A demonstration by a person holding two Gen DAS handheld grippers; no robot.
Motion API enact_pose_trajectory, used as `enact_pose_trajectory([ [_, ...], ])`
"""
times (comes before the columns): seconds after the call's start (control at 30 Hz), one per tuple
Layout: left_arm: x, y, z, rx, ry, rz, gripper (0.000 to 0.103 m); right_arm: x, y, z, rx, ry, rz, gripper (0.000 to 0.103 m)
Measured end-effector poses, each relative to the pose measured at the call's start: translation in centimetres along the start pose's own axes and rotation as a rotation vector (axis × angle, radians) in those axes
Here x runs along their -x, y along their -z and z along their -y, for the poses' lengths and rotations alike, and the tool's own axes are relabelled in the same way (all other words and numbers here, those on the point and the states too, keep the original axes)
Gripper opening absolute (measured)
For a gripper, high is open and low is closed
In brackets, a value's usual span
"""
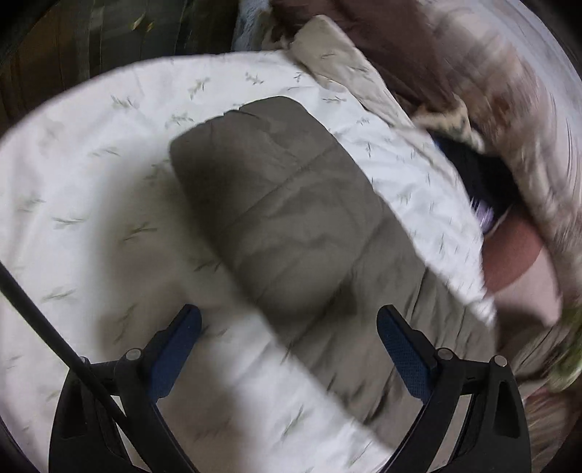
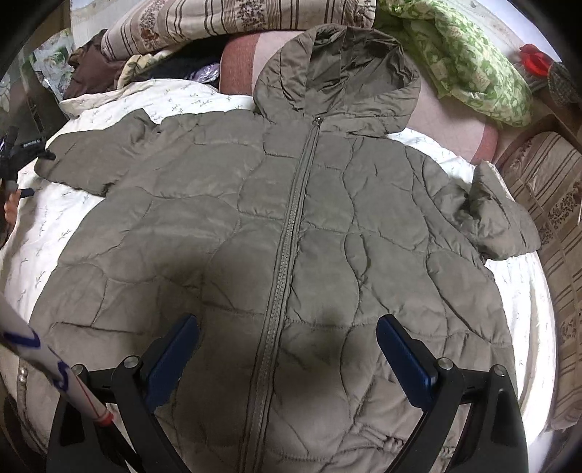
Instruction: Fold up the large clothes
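An olive quilted hooded jacket (image 2: pixel 291 225) lies flat, front up and zipped, on a white leaf-print sheet (image 2: pixel 54 218). Its hood (image 2: pixel 334 72) points away and its sleeves spread to both sides. My right gripper (image 2: pixel 287 345) is open and empty, hovering above the jacket's lower front near the zipper. In the left wrist view, one jacket sleeve (image 1: pixel 291 225) lies on the sheet (image 1: pixel 91 182). My left gripper (image 1: pixel 289 342) is open and empty just above the sleeve's near part. The left gripper also shows at the far left of the right wrist view (image 2: pixel 18 160), beside the sleeve cuff.
Striped bedding (image 2: pixel 225 18) and a pink pillow (image 2: pixel 240 65) lie beyond the hood. A green patterned cloth (image 2: pixel 469 62) sits at the back right, with a red object (image 2: pixel 536 60) behind it. A striped cover (image 2: pixel 556 225) lies at the right. A brown blanket (image 1: pixel 382 43) is blurred.
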State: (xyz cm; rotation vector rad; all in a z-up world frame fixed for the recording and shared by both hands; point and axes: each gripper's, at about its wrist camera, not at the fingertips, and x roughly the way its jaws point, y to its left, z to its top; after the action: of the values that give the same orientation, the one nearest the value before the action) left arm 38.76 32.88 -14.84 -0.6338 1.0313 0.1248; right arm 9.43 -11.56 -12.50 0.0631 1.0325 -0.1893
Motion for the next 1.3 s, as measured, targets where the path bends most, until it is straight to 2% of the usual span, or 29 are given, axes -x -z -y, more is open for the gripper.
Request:
enact_pose_trajectory([
  [0.2, -1.8, -2.4, -0.3, 0.090, 0.049, 0.043, 0.095, -1.2, -0.3, -0.2, 0.020, 0.022, 0.002, 0.100],
  [0.23, -2.0, -2.7, 0.0, 0.084, 0.034, 0.040, 0.088, -1.3, -0.4, -0.3, 0.024, 0.027, 0.003, 0.100],
  [0.27, -2.0, -2.8, 0.4, 0.074, -0.007, 0.036, 0.058, -1.4, -0.4, -0.3, 0.027, 0.034, 0.007, 0.100],
  [0.3, -2.0, -3.0, 0.7, 0.058, -0.045, 0.033, 0.033, -1.4, -0.4, -0.3, 0.027, 0.033, 0.008, 0.100],
  [0.37, -1.4, -3.4, 1.2, 0.052, -0.016, 0.015, 0.019, -1.5, -0.4, -0.1, 0.023, 0.016, 0.003, 0.096],
  [0.43, 0.2, -3.1, 1.9, 0.043, 0.030, 0.032, 0.015, -1.6, -0.4, 0.3, 0.013, -0.009, -0.001, 0.088],
  [0.47, 1.6, -2.7, 2.8, 0.030, 0.089, 0.036, 0.012, -1.5, -0.4, 0.7, 0.000, -0.019, 0.003, 0.084],
  [0.63, 6.7, 1.3, 8.9, -0.077, 0.308, 0.021, 0.011, -0.5, -1.0, 3.0, -0.076, -0.033, 0.032, 0.084],
  [0.7, 8.3, 4.7, 12.5, -0.146, 0.419, -0.022, 0.011, 0.5, -1.5, 4.3, -0.117, -0.040, 0.061, 0.084],
  [0.83, 8.9, 13.4, 18.4, -0.284, 0.548, -0.139, 0.011, 2.3, -2.6, 6.4, -0.175, -0.056, 0.116, 0.084],
  [0.93, 6.4, 19.2, 20.2, -0.330, 0.542, -0.235, 0.011, 3.3, -3.5, 7.5, -0.201, -0.075, 0.151, 0.084],
  [1.0, 4.0, 22.2, 20.2, -0.341, 0.483, -0.287, 0.011, 3.4, -4.0, 7.9, -0.209, -0.096, 0.160, 0.084],
  [1.03, 2.6, 23.7, 20.1, -0.364, 0.413, -0.295, 0.011, 3.1, -4.5, 8.0, -0.215, -0.110, 0.160, 0.084],
  [1.1, 0.8, 25.7, 19.5, -0.401, 0.316, -0.297, 0.011, 2.4, -5.2, 8.2, -0.223, -0.136, 0.155, 0.084],
  [1.23, 2.5, 26.7, 19.2, -0.452, 0.288, -0.223, 0.012, 0.0, -7.0, 7.5, -0.228, -0.223, 0.139, 0.084],
  [1.3, 3.6, 26.6, 19.3, -0.477, 0.276, -0.200, 0.020, -1.7, -8.3, 6.5, -0.243, -0.297, 0.116, 0.085],
])
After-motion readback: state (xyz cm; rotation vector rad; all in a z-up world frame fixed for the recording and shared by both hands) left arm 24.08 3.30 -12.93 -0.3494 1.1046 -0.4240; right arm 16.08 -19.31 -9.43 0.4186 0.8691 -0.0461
